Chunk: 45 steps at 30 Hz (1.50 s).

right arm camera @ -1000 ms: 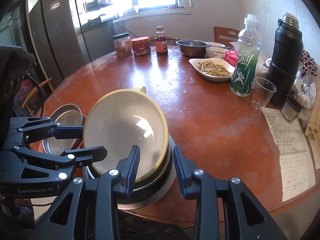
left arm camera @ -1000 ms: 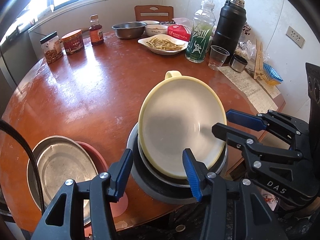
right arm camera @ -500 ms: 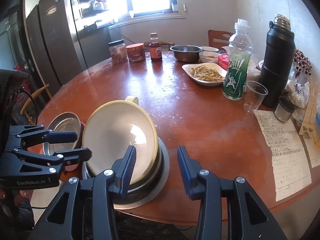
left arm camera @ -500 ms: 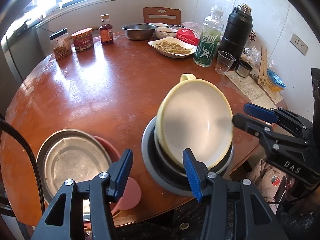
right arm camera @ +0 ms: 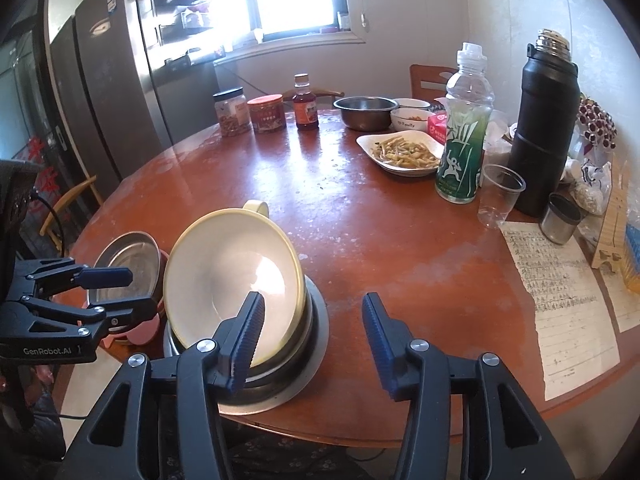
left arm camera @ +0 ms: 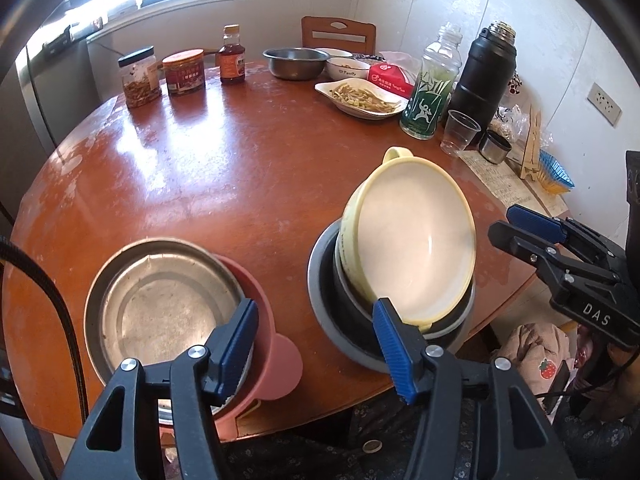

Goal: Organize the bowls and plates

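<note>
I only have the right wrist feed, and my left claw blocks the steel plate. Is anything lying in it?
Observer: No. The steel plate is bare inside, and it rests on a pink dish.
Operator: Does the pink one have a handle?
Observer: Yes, a round flat tab sticks out toward the left camera.
Operator: Where does my left claw point?
Observer: The left claw is open and empty, aimed between that stack and the yellow bowl.
</note>
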Tool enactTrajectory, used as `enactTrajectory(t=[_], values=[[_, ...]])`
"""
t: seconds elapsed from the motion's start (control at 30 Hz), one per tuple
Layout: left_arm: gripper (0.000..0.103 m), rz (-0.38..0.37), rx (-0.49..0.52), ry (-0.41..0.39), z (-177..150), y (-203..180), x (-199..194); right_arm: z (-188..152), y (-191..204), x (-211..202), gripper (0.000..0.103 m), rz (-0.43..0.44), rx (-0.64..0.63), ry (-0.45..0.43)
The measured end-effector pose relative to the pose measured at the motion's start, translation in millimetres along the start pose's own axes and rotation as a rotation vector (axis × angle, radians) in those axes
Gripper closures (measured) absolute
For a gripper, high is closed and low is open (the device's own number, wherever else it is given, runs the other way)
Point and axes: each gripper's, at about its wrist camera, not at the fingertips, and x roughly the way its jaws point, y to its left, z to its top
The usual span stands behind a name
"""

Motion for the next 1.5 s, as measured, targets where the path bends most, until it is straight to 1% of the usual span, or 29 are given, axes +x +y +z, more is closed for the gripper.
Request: enactTrajectory(t=[0.07, 0.33, 0.53, 0.7, 0.87, 1.07, 1.2, 1.3, 1.37, 1.5], values=[[0.044, 0.005, -0.005, 0.004, -3.4, 1.9, -0.3, -1.0, -3.3, -0.4, 0.05, 0.004, 0.009, 0.005], [0.044, -0.02, -0.027, 0.047, -19.3, -0.7, 7.8, -9.3, -20.7, 0.0, 0.05, 0.033, 0.062, 0.02], [0.044, -0.036, -0.056, 0.078, -23.6, -0.2, 17.9, -17.1, -36.7, 0.8, 0.05, 0.057, 0.116, 0.028], [0.044, -0.055, -0.082, 0.095, -25.6, -0.5, 24.4, -24.9, -44.1, 5.5, 0.05, 0.064, 0.125, 0.056], [0.044, -0.071, -0.127, 0.092, -25.1, 3.5, 27.8, -30.4, -44.1, 13.5, 0.051, 0.091, 0.124, 0.086], [0.044, -0.111, -0.153, 0.091, -25.9, -0.6, 29.6, -33.5, -39.6, 25.9, 0.056, 0.131, 0.116, 0.119], [0.044, -0.113, -0.146, 0.103, -26.7, -7.6, 33.2, -33.2, -37.5, 31.2, 0.057, 0.147, 0.109, 0.129], [0.045, -0.115, -0.173, 0.108, -27.0, -4.9, 35.5, -32.5, -35.7, 34.3, 0.058, 0.152, 0.101, 0.135], [0.048, -0.115, -0.188, 0.117, -27.2, -3.8, 38.3, -33.1, -35.6, 35.8, 0.059, 0.155, 0.098, 0.14], [0.049, -0.134, -0.203, 0.119, -25.2, -3.2, 41.6, -33.2, -37.7, 40.3, 0.061, 0.162, 0.098, 0.145]])
